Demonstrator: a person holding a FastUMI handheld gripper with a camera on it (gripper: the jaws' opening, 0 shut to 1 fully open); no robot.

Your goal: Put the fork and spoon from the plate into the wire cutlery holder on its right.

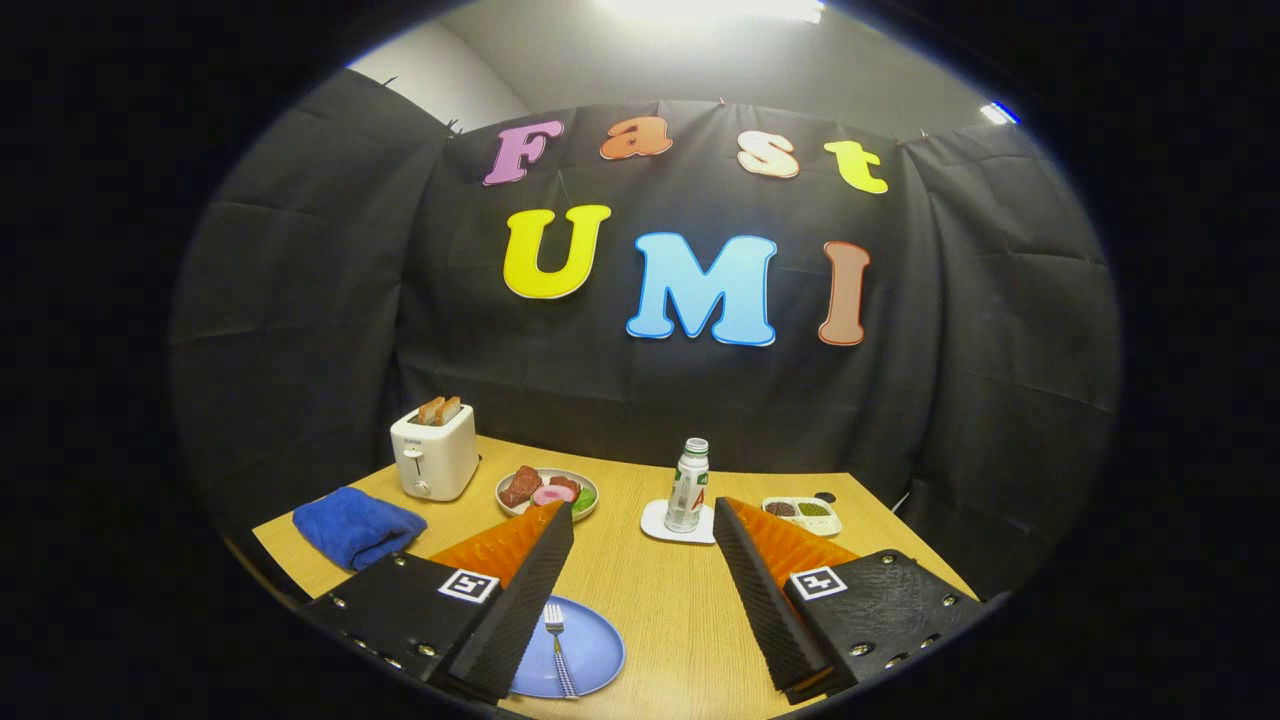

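The gripper (640, 520) is held above the table (680, 610), its fingers spread wide with nothing between them. A fork (558, 645) is seen on the blue plate (590, 655), just beside the left finger and partly hidden by it — a spoon cannot be made out there. Beyond the fingers are set a toaster (435, 452), a blue cloth (357, 525), a food plate (547, 490), a bottle (687, 486) on a coaster (655, 525) — and a small tray (802, 514).

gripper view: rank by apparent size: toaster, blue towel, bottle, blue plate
1. Blue towel
2. Blue plate, partly hidden by a finger and nearest the camera, so its place against the towel is unsure
3. Toaster
4. Bottle

Fingers open, gripper holding nothing.
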